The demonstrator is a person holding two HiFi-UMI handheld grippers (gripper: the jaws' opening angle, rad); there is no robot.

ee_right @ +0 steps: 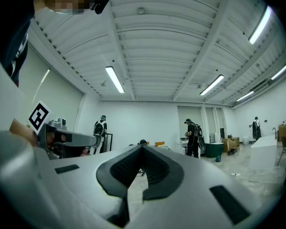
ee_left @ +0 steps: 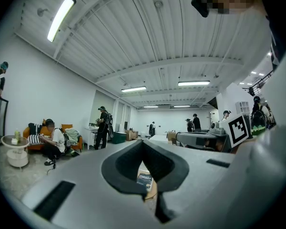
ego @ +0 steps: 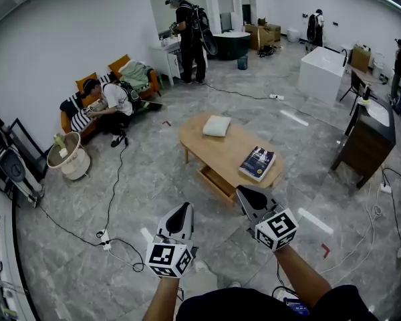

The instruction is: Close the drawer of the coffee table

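An oval wooden coffee table stands mid-room on the grey floor. Its drawer is pulled out on the side nearest me. On the top lie a white cushion and a dark book. My left gripper is low and short of the table, jaws shut with nothing in them. My right gripper hovers just right of the drawer's near end, also shut and holding nothing. In the left gripper view the closed tips frame the book. The right gripper view shows closed tips aimed across the room.
A person sits by an orange sofa at the left, and another stands at a white counter. A round white side table, floor cables with a power strip, a dark cabinet and a white bathtub surround the table.
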